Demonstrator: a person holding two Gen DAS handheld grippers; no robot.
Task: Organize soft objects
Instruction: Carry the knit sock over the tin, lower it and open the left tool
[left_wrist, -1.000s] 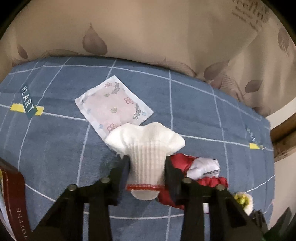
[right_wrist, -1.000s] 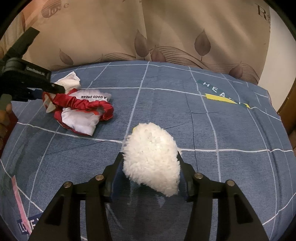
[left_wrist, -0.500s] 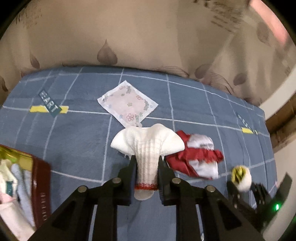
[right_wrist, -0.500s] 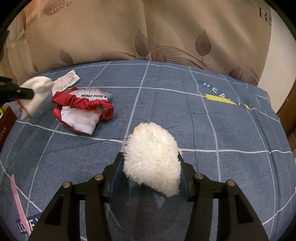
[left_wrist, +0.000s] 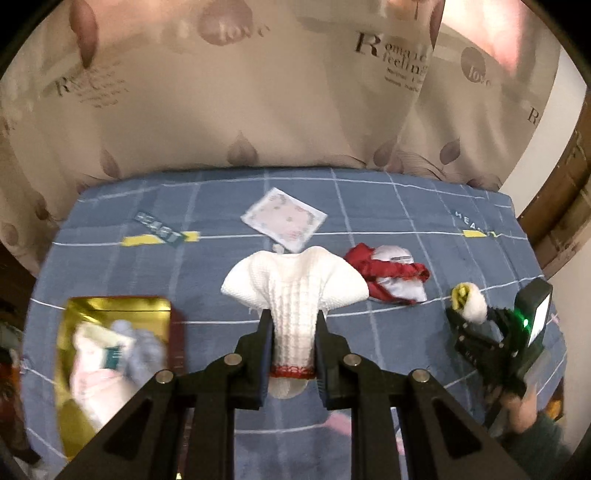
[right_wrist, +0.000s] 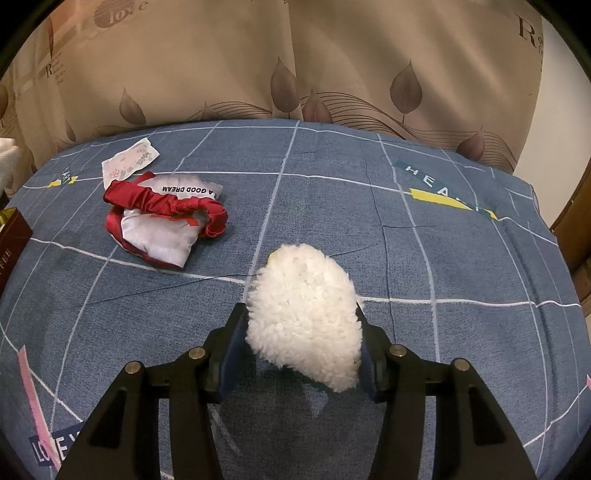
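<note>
One gold-lined box holds several blurred soft pieces.

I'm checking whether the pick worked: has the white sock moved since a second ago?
Yes. The white sock, clamped in the left gripper, has lifted off the red-and-white eye mask, toward the gold-lined box.
</note>
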